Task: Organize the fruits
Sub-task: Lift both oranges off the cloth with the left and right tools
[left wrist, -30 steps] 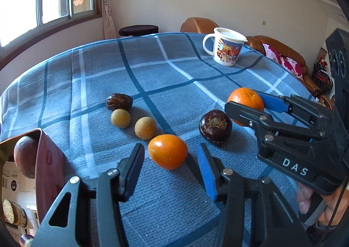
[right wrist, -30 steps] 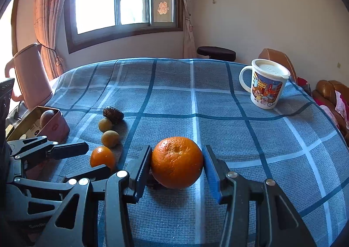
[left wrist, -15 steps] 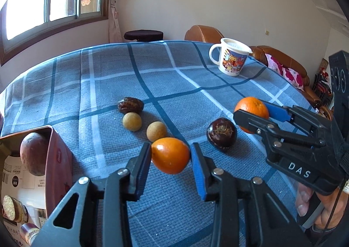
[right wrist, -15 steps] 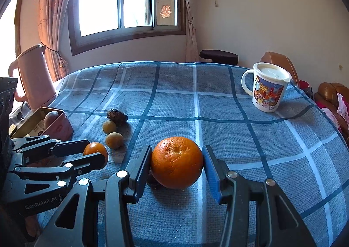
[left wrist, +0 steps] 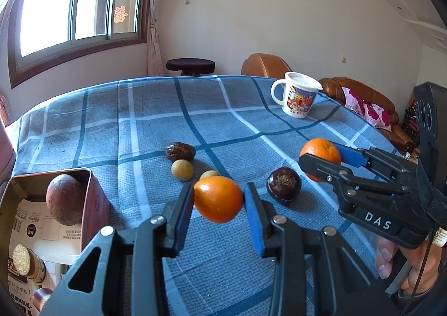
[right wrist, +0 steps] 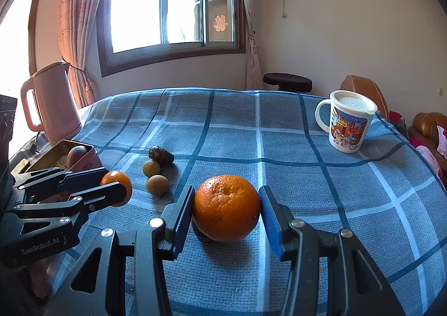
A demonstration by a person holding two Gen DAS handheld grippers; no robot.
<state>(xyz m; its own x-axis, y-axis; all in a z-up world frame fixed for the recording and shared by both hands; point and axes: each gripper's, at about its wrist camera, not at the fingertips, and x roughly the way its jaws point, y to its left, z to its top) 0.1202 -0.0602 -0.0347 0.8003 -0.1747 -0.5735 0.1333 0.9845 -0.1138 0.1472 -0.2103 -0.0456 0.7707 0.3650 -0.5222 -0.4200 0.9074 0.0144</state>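
Both claws are loaded: the left claw (left wrist: 218, 199) pinches a smooth, glossy small orange (left wrist: 218, 198) between its black and blue pads, and it looks lifted off the checked cloth, though contact underneath is hard to judge. The right claw (right wrist: 226, 208) is clamped on the larger, dimpled orange (right wrist: 226, 207), which covers most of a dark fruit (left wrist: 283, 183) behind it in the right wrist view; only a dark sliver shows under the orange there. From the left wrist view that dark fruit is plain: round, wrinkled, purple-brown, sitting on the counter (left wrist: 156, 120) between the two claws. Further back lie a shrivelled brown date (left wrist: 180, 151) and two matte tan round fruits (left wrist: 182, 170), the second one half hidden behind the small orange. At the left edge sits a reddish metal tin (left wrist: 95, 201), open, with a dull brown egg-shaped fruit (left wrist: 64, 199) inside on printed paper; the tin is cut off by the frame. A white cartoon-printed mug (right wrist: 349, 120) with a lid stands well apart at the far right, a pink kettle (right wrist: 51, 101) at the far left.
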